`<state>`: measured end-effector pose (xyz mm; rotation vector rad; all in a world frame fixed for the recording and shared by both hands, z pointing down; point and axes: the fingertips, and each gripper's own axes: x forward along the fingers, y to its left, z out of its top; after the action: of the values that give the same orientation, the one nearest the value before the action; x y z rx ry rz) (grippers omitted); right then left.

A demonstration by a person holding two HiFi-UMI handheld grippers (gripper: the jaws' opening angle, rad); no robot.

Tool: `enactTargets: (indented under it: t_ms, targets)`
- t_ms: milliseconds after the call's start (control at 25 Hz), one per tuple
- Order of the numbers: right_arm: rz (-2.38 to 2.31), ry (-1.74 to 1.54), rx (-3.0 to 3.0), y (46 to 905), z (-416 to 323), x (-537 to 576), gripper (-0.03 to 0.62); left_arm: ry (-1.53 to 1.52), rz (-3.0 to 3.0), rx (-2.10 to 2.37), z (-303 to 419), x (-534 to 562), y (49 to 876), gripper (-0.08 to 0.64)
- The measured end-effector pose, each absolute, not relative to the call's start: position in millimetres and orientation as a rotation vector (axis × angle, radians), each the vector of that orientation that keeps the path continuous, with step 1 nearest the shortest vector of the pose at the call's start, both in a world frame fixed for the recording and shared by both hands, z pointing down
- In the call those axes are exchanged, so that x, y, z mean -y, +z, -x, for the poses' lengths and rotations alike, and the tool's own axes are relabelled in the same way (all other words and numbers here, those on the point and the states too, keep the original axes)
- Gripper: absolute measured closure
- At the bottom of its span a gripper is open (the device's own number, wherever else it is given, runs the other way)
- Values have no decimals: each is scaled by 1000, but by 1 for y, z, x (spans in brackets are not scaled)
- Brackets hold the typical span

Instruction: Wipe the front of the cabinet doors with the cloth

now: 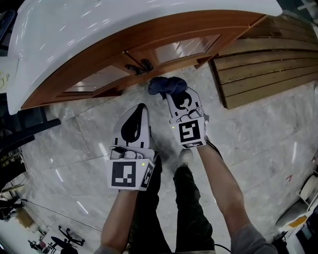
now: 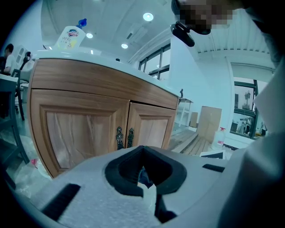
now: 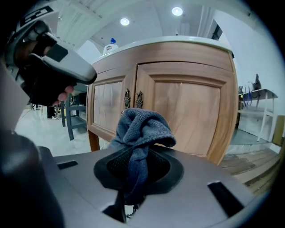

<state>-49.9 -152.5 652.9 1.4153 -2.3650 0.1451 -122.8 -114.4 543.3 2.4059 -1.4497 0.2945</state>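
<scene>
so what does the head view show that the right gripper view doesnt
Only the head view: the person's legs and forearms from above, and the layout of the two tools, with the left gripper shut, empty and further back from the cabinet than the right gripper.
Only the right gripper view: a bottle standing on the countertop, and ceiling lights.
Both: the dark blue cloth clamped in the right gripper's jaws, in front of the two cabinet doors with their paired handles.

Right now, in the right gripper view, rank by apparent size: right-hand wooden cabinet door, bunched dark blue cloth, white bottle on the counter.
1. Right-hand wooden cabinet door
2. Bunched dark blue cloth, enlarged by nearness
3. White bottle, smallest
</scene>
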Motion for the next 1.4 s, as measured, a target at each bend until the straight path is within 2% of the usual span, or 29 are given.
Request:
enactTargets:
  t_ms: [280,880,1400]
  targets:
    - [-1376,128,2351,672,72,182,529,316,-2398,1452,137,119,559,552]
    - [-1366,84,2301,692,67,218,531,300,-2408,1429,134,144,578,552]
    - [-1381,79,2291,691,34,226,531,307,-2417,1421,109,149,581,552]
